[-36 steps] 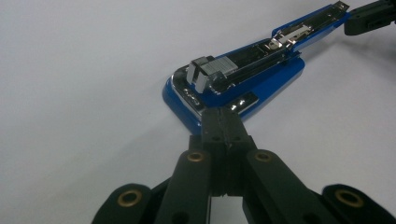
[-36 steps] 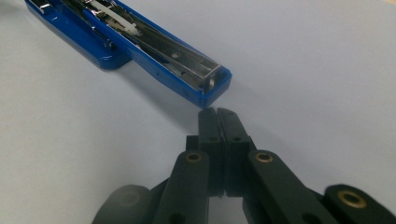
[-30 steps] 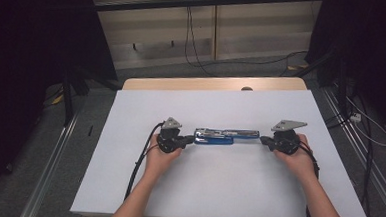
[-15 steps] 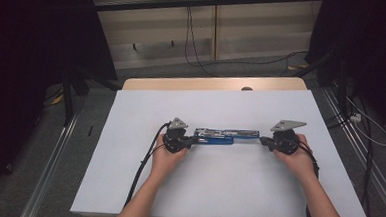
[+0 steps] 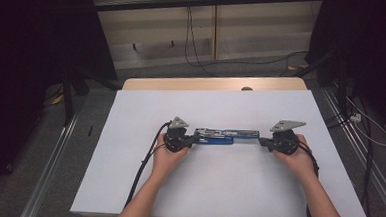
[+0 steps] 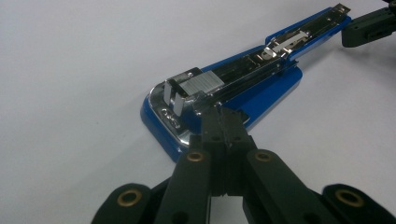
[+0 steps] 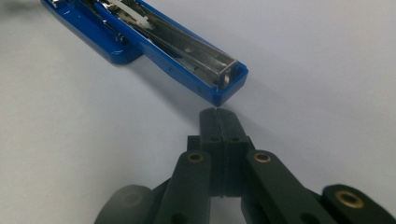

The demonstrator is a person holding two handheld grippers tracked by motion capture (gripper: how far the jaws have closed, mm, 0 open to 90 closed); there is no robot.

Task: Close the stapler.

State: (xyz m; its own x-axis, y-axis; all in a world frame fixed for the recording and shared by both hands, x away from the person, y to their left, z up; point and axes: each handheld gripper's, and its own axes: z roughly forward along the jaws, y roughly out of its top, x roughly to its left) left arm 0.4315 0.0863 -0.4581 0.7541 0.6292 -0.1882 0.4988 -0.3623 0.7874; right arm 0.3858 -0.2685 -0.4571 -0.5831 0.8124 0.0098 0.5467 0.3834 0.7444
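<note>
So there's a blue stapler [image 5: 225, 136] lying flipped wide open, flat on the white table [image 5: 226, 190], roughly in the middle and stretched out left to right between the two hands. The left gripper [image 6: 223, 122] has its jaws pressed together with nothing between them, and the tips sit right at the metal end of the stapler's base, where the shiny plate is; looks like touching or as good as, hard to say for sure. The right gripper [image 7: 218, 122] is also squeezed closed on nothing, tips just beside the blue end of the opened arm, with a sliver of table showing between them. From above, the left hand [image 5: 167, 154] and right hand [image 5: 294, 159] rest on the table at either end of the stapler.
</note>
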